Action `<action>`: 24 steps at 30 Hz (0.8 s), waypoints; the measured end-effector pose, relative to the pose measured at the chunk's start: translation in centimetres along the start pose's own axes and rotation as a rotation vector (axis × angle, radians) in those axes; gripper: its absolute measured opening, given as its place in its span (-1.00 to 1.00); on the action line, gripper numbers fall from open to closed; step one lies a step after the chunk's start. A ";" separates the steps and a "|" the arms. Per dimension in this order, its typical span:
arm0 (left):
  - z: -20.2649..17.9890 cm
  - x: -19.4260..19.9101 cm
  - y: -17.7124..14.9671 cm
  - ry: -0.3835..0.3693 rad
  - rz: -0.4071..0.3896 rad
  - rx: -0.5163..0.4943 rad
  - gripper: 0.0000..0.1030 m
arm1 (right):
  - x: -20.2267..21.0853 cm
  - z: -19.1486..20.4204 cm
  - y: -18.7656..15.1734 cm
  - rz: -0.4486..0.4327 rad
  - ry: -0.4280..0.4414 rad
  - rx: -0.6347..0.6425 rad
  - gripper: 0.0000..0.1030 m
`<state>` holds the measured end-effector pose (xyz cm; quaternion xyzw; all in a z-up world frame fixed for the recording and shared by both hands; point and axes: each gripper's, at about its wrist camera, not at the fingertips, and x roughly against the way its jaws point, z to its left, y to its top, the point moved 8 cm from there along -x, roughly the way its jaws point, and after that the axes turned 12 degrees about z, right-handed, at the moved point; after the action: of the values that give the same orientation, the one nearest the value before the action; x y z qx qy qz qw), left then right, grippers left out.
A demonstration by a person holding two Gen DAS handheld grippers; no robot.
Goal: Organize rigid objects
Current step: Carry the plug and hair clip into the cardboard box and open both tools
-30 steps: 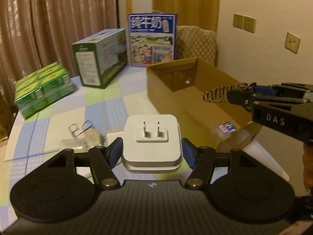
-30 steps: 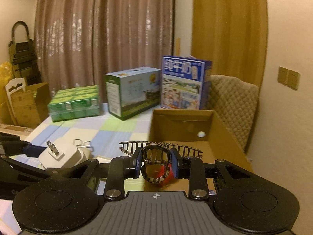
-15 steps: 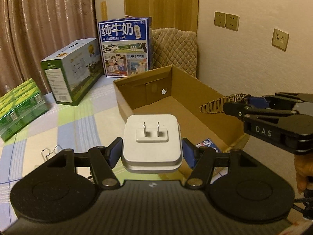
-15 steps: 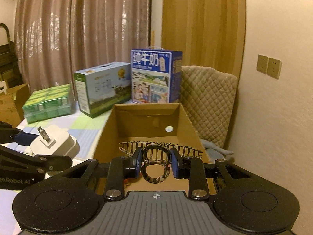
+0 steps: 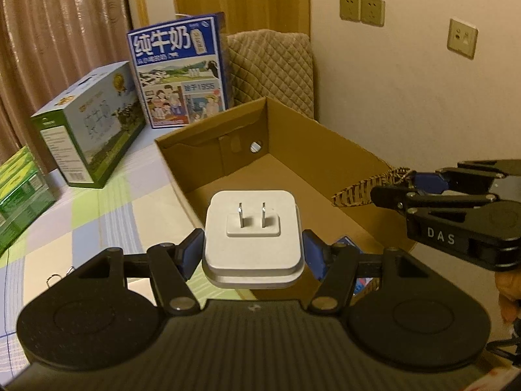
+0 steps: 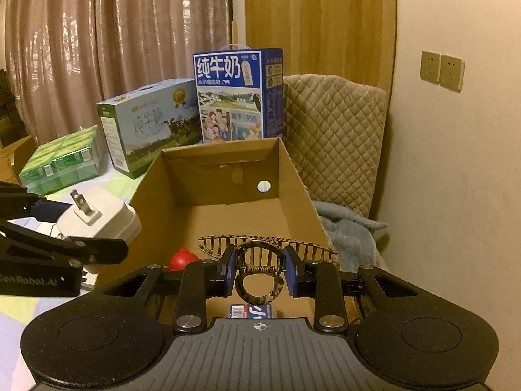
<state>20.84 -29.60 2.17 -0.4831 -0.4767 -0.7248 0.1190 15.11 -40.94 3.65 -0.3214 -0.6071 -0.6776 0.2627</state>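
My left gripper (image 5: 253, 255) is shut on a white plug adapter (image 5: 252, 228), its two prongs facing up. It hovers at the near left rim of the open cardboard box (image 5: 325, 150). My right gripper (image 6: 259, 270) is shut on a tortoiseshell hair claw clip (image 6: 260, 260), held over the near part of the box (image 6: 293, 176). In the right wrist view the adapter (image 6: 101, 218) shows at left and the left gripper's fingers (image 6: 65, 247) beside it. The clip (image 5: 371, 184) and right gripper (image 5: 407, 184) show at right in the left wrist view. Inside the box lie a red object (image 6: 181, 258) and a blue packet (image 6: 252, 311).
A blue milk carton box (image 5: 177, 71) and a green-white box (image 5: 91, 123) stand behind the cardboard box on the checked tablecloth (image 5: 97, 215). Green packs (image 5: 19, 195) lie at far left. A quilted chair (image 6: 332, 137) with a grey cloth (image 6: 345, 228) stands by the wall.
Both grippers have carried their objects to the right, from over the tablecloth to the cardboard box. The box now fills the middle of both views. Both grips are unchanged.
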 end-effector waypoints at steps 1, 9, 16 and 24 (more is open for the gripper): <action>-0.2 -0.3 0.0 -0.002 0.004 -0.007 0.17 | -0.1 -0.2 -0.1 0.003 -0.002 -0.001 -0.48; -1.7 -2.0 0.0 -0.021 0.035 -0.045 0.17 | -0.4 -0.9 -0.3 0.011 -0.011 -0.011 -0.48; -1.9 -2.5 0.2 -0.032 0.047 -0.044 0.17 | -0.3 -1.0 -0.2 0.011 -0.003 -0.017 -0.48; -1.1 -1.6 0.4 -0.016 0.024 -0.021 0.18 | -0.2 -0.8 -0.3 0.010 0.000 -0.020 -0.48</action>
<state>21.29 -31.19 1.01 -0.4955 -0.4641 -0.7246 0.1187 14.96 -41.75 3.26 -0.3271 -0.5987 -0.6822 0.2630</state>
